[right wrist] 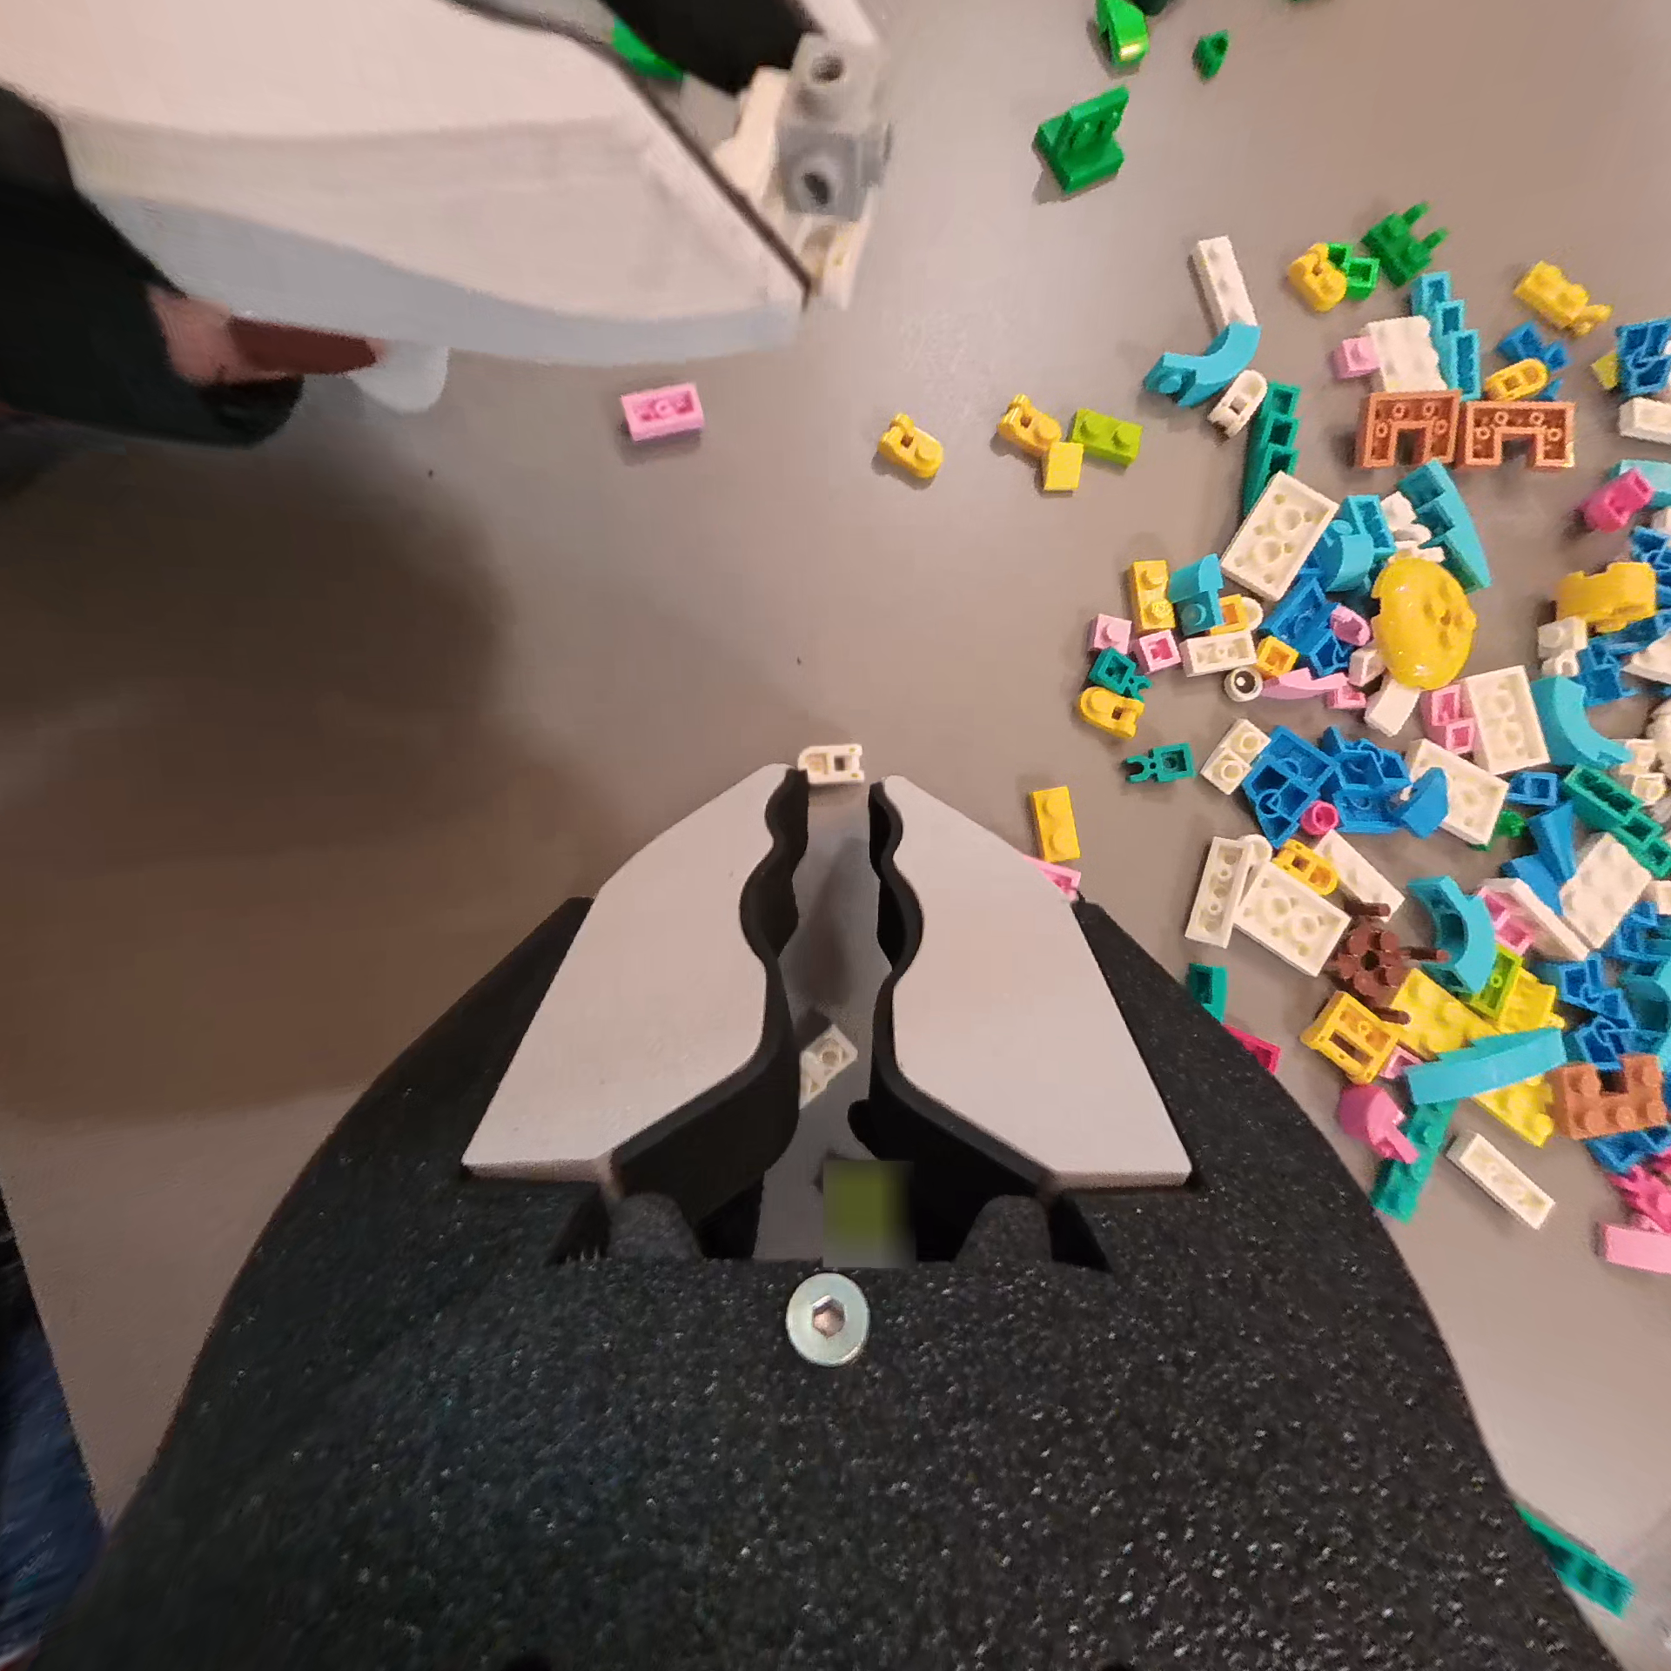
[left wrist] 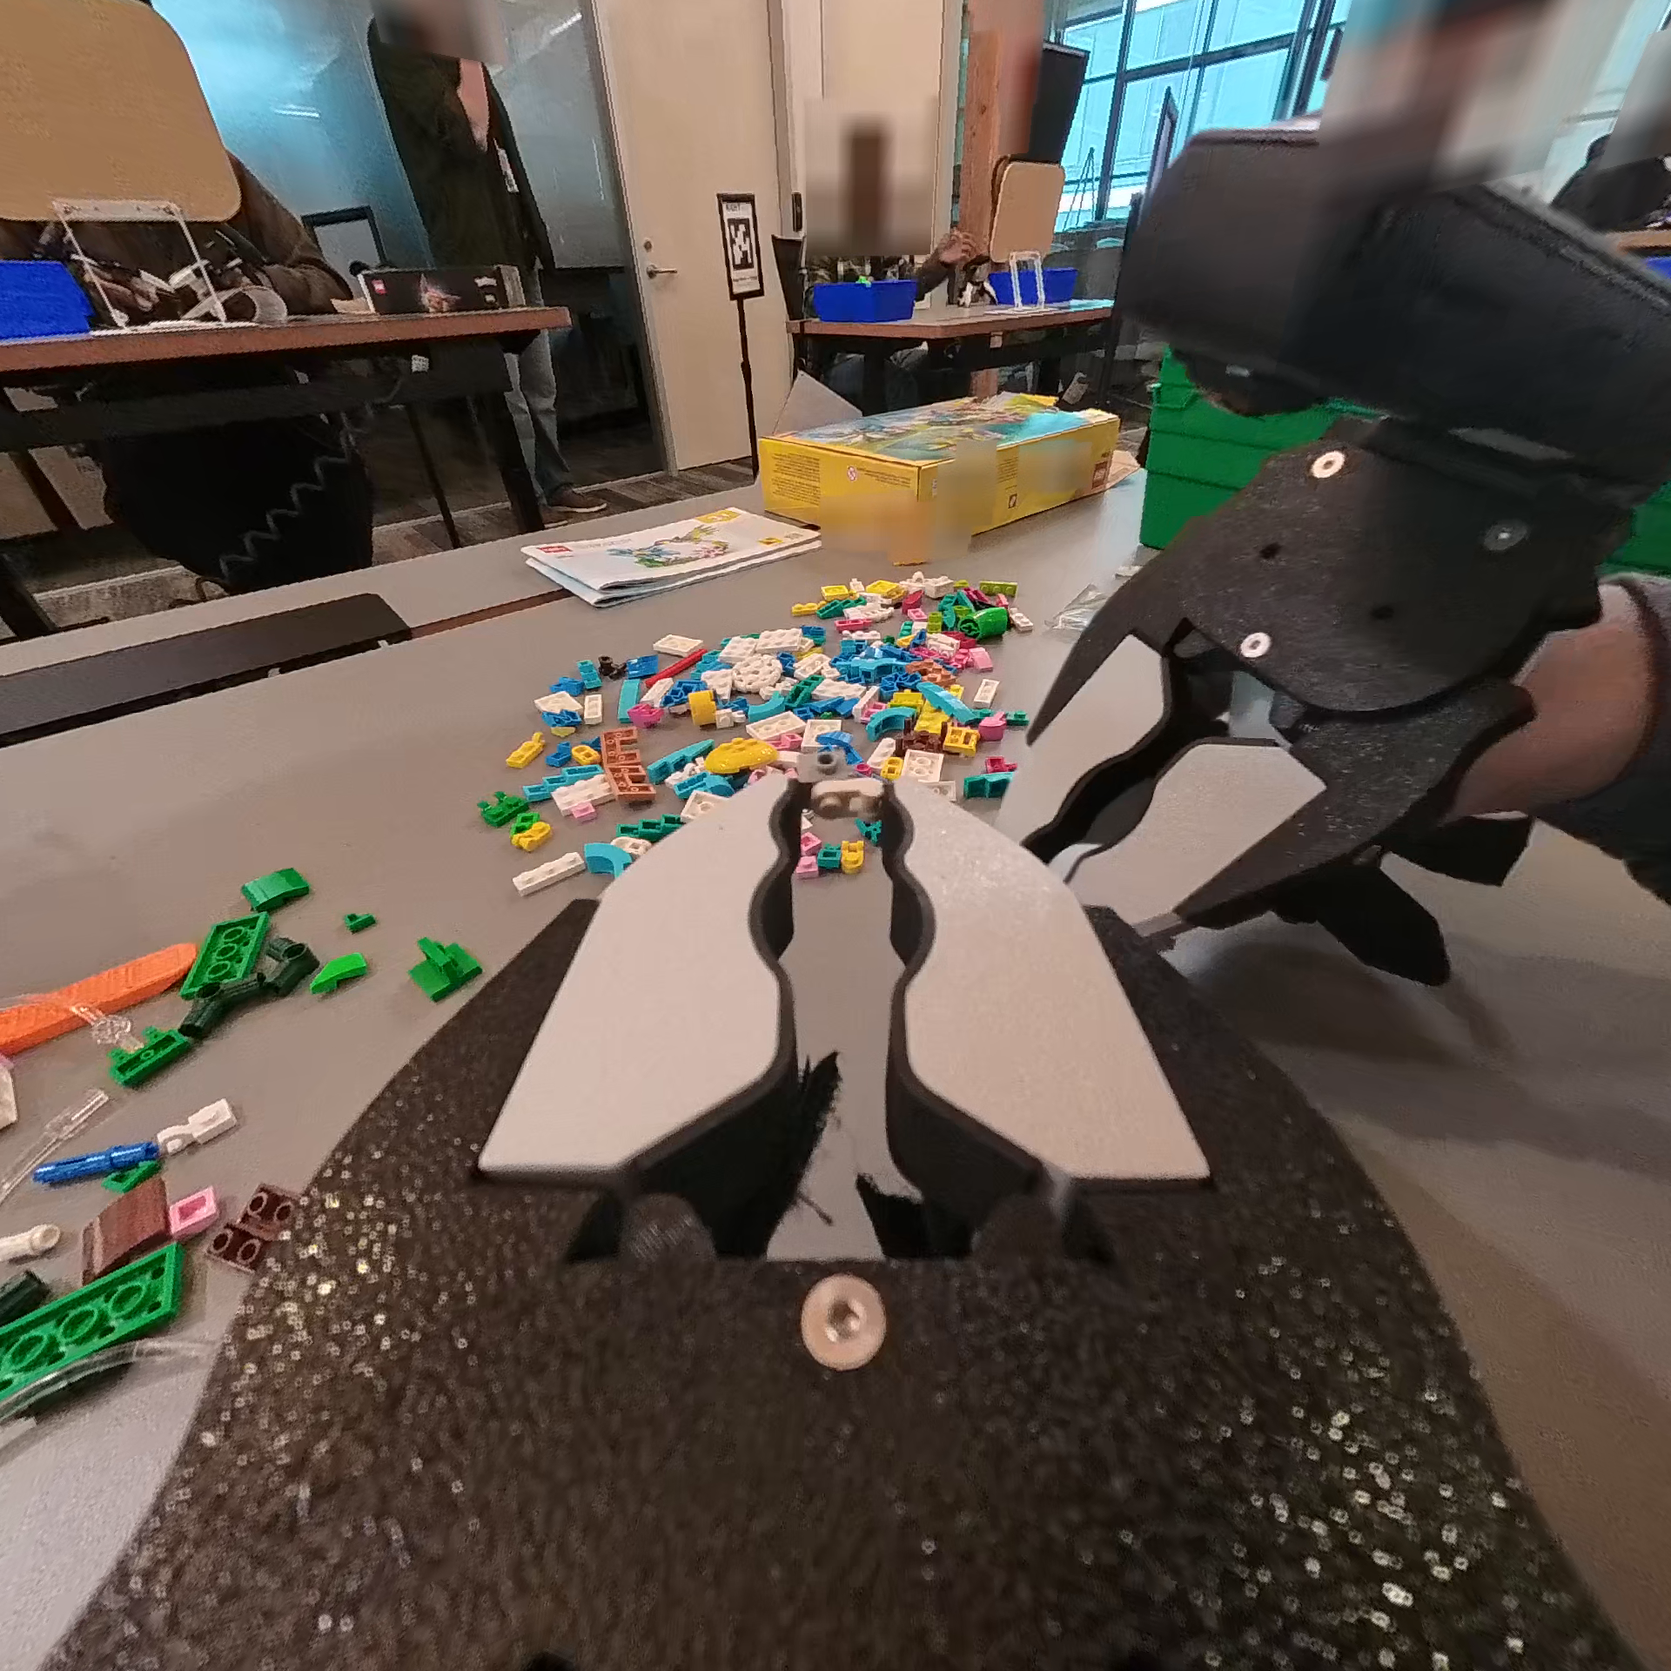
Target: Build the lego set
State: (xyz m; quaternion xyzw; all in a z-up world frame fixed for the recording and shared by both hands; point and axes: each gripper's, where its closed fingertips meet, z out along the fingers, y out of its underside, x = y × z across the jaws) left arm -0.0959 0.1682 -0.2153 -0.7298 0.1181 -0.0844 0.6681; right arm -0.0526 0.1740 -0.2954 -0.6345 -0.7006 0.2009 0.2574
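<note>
The grey piece [left wrist: 836,785], a small block joined to a pale rounded plate, sat pinched at the very tips of the left gripper [left wrist: 836,800], whose jaws were drawn in close on it. The right wrist view showed the same piece [right wrist: 823,136] held above the bench.

The right gripper [right wrist: 836,785] pointed down at the bench [right wrist: 633,633] with its jaws nearly together, a narrow gap left between them and nothing clamped. A small white clip [right wrist: 832,762] lay on the bench just past its tips; whether the left tip touched it could not be told. In the left wrist view that gripper [left wrist: 1099,818] stood to the right, held by a hand [left wrist: 1573,714].

The pile of loose bricks [left wrist: 814,696] spread across the middle of the bench. Green bricks [left wrist: 226,958] and an orange piece [left wrist: 90,995] lay toward its left edge. A booklet [left wrist: 669,552] and a yellow box [left wrist: 940,461] lay near the far edge.
</note>
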